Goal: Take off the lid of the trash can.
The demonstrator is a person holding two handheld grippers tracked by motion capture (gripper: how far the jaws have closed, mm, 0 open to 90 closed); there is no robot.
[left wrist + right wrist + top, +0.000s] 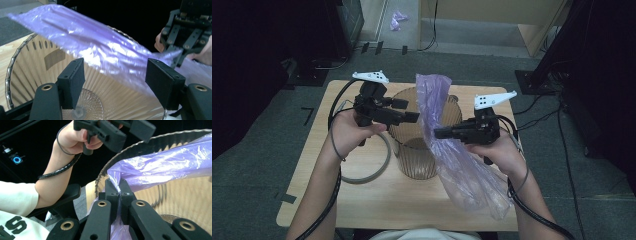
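**High view: lining the bin with the purple bag**

High view shows a ribbed, translucent amber plastic wastebasket [422, 132] standing mid-table, and everything else is best placed against it. A thin purple plastic bag [447, 140] drapes across its mouth, one end sticking up above the far rim, the rest trailing down over the near-right side onto the light wooden table [312, 165].

The right hand-held gripper [438, 133], just right of the wastebasket, has its jaws pinched tight on a gathered fold of the bag; the right gripper view confirms film squeezed between the pads. The left hand-held gripper [412, 111] hovers over the wastebasket's left rim with jaws spread wide and nothing in them, the bag passing just beyond its pads [72, 77].

The step in hand looks like opening the bag to fit it into the wastebasket. Next, the left gripper probably needs to catch the opposite layer of film so the mouth can be parted. The bag seems still flattened, though blur makes that uncertain. A grey cable loop [367, 172] lies left of the wastebasket, and the wastebasket's rim could snag the film.
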